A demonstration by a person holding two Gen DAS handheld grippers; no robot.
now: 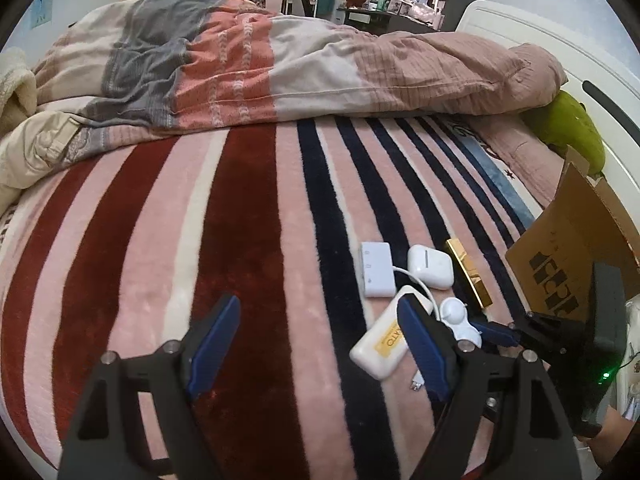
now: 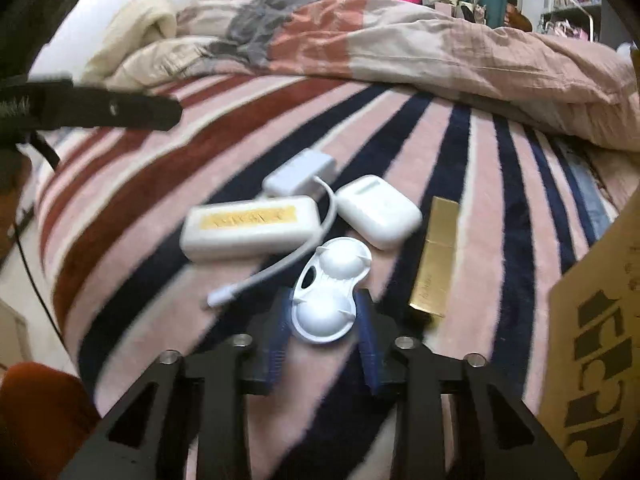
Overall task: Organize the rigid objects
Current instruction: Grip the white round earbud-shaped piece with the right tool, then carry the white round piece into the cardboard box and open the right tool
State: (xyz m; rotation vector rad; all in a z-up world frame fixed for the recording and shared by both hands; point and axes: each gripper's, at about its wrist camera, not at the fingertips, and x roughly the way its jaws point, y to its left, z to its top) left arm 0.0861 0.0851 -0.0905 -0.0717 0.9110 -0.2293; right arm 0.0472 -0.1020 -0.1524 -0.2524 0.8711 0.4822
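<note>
Several small objects lie on the striped blanket point(image 1: 248, 240): a white adapter with cable point(image 1: 376, 269), a white earbud case point(image 1: 430, 266), a gold bar-shaped box point(image 1: 469, 272), a white box with a yellow label point(image 1: 380, 338) and a white twin-dome case point(image 1: 460, 318). My right gripper point(image 2: 325, 316) has its jaws closed around the near dome of the twin-dome case point(image 2: 330, 292), which rests on the blanket. The other objects also show there: labelled box point(image 2: 248, 226), earbud case point(image 2: 378, 210), gold box point(image 2: 436, 252), adapter point(image 2: 298, 172). My left gripper point(image 1: 316, 340) is open and empty, left of the pile.
An open cardboard box point(image 1: 576, 248) stands at the right, also in the right wrist view point(image 2: 596, 340). A rumpled quilt point(image 1: 280, 64) lies across the far side of the bed. A green plush point(image 1: 572, 128) sits by the white bed frame.
</note>
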